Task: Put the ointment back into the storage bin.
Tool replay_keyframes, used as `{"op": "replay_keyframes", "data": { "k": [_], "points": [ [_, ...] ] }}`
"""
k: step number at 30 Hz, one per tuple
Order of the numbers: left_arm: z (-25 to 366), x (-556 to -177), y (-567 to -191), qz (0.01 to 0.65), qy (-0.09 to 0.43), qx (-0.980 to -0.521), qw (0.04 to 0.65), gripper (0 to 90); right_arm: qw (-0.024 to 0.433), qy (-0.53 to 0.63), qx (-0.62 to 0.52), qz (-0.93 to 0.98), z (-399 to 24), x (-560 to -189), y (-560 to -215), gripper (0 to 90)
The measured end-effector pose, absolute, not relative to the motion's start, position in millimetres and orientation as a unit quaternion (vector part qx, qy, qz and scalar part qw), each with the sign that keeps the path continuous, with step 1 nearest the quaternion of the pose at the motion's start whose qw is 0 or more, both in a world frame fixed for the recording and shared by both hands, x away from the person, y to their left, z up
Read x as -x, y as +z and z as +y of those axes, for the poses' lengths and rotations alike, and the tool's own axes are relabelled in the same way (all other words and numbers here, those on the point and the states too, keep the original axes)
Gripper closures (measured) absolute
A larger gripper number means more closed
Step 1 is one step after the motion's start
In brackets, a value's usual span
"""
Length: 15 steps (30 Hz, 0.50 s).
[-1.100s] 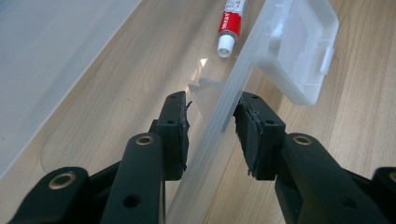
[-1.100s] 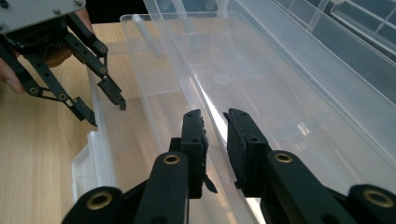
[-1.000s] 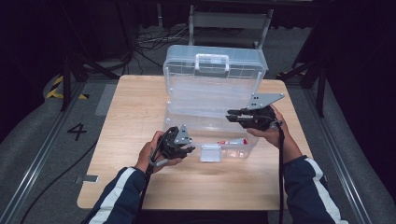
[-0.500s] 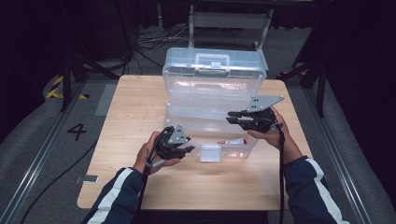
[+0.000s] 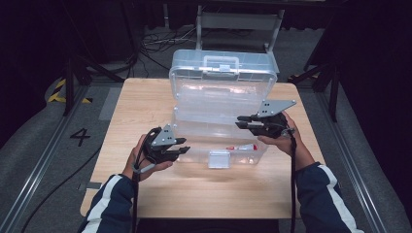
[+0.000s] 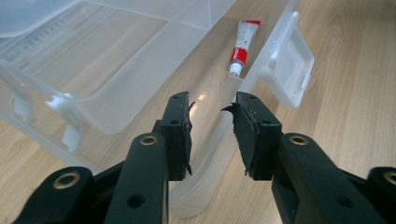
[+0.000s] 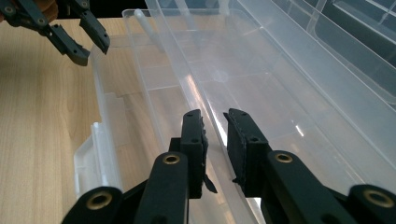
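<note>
A clear plastic toolbox (image 5: 221,104) stands open mid-table, a red-and-white tube (image 6: 240,47) in its front compartment. The left gripper (image 6: 212,108), jaws just closing on nothing, hovers at its corner; the right gripper (image 7: 215,116) straddles an inner tray's rim (image 7: 196,100), grip uncertain.

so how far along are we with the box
Done: the clear box stands open, lid up. In hand: the right gripper straddles the inner tray rim; the left gripper, whose empty jaws have just been closing, points toward the red-and-white tube in the base. Left: the tube is not yet gripped.
</note>
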<state>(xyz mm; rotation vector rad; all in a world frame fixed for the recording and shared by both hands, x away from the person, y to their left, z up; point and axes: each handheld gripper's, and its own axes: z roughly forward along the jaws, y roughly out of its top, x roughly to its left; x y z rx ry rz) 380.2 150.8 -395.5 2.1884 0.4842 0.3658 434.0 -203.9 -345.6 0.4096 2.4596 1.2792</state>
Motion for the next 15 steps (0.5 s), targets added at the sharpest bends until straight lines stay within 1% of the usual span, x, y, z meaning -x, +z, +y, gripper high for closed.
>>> {"op": "replay_keyframes", "data": {
  "k": [8, 12, 15],
  "points": [
    [167, -382, -389, 0.198, 0.152, -0.869, 0.427, 82.0, 0.17, 0.45, -0.144, 0.865, -204, -434, -346, 77.0],
    [177, -386, -386, 0.214, 0.17, -0.863, 0.424, 86.3, 0.17, 0.45, -0.145, 0.865, -204, -434, -346, 77.0],
    [182, -390, -386, 0.224, 0.173, -0.86, 0.424, 87.6, 0.17, 0.45, -0.145, 0.865, -204, -433, -346, 77.0]
  ]
}}
